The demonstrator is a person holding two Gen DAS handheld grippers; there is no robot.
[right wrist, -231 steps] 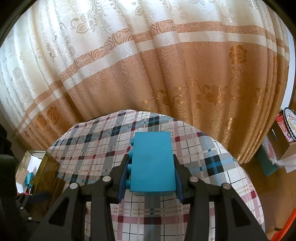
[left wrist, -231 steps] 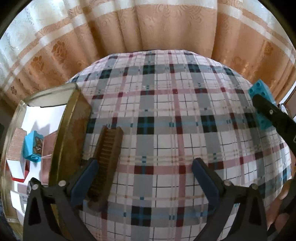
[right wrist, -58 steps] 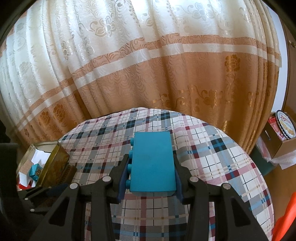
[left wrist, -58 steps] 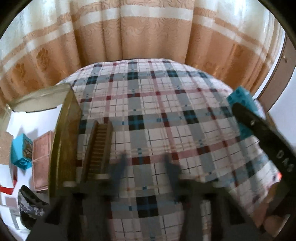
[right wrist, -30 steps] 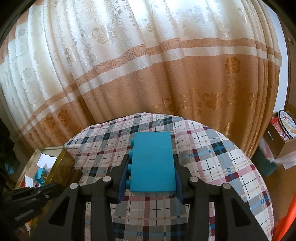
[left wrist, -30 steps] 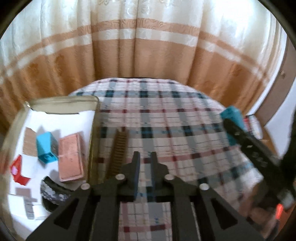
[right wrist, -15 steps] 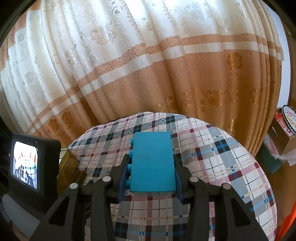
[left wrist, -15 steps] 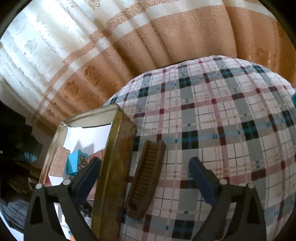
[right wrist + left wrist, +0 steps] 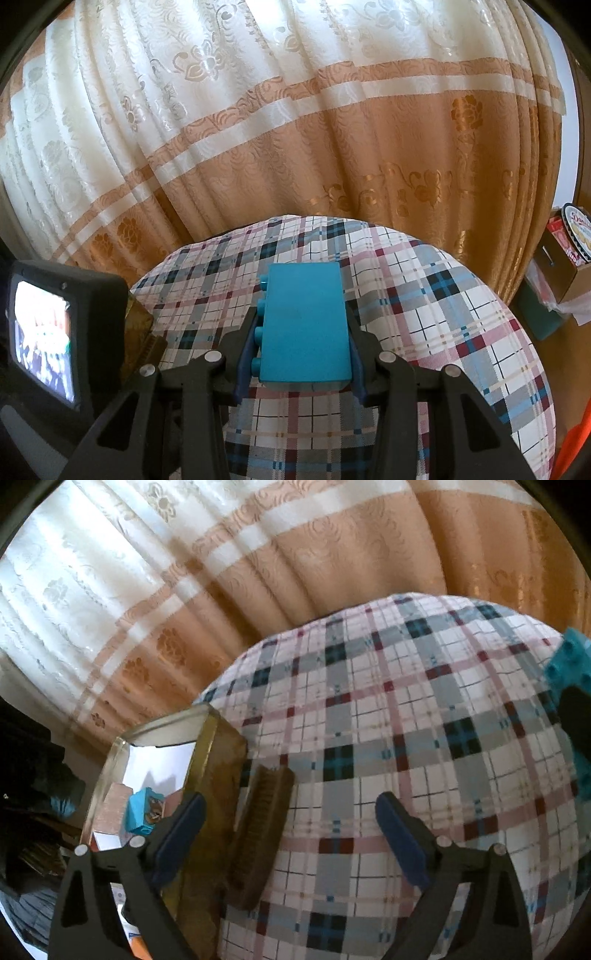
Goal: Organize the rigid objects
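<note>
A brown wooden brush (image 9: 260,834) lies on the plaid tablecloth (image 9: 406,709), right against the wall of a gold tin (image 9: 212,760). My left gripper (image 9: 290,830) is open wide above them, and the brush shows between its fingers, closer to the left fingertip (image 9: 181,827). The tin holds a small blue block (image 9: 142,810) and a pink block (image 9: 110,805). My right gripper (image 9: 301,332) is shut on a large blue studded brick (image 9: 304,321), held above the table; that brick (image 9: 567,657) also shows at the left wrist view's right edge.
A cream and orange curtain (image 9: 295,147) hangs just behind the round table. The back of the left gripper with its small screen (image 9: 42,325) fills the lower left of the right wrist view. A cardboard box (image 9: 569,266) stands on the floor at the right.
The left gripper went from shut to wide open and swung down and left, so tin and brush sit closer. The right gripper kept still with the blue brick.
</note>
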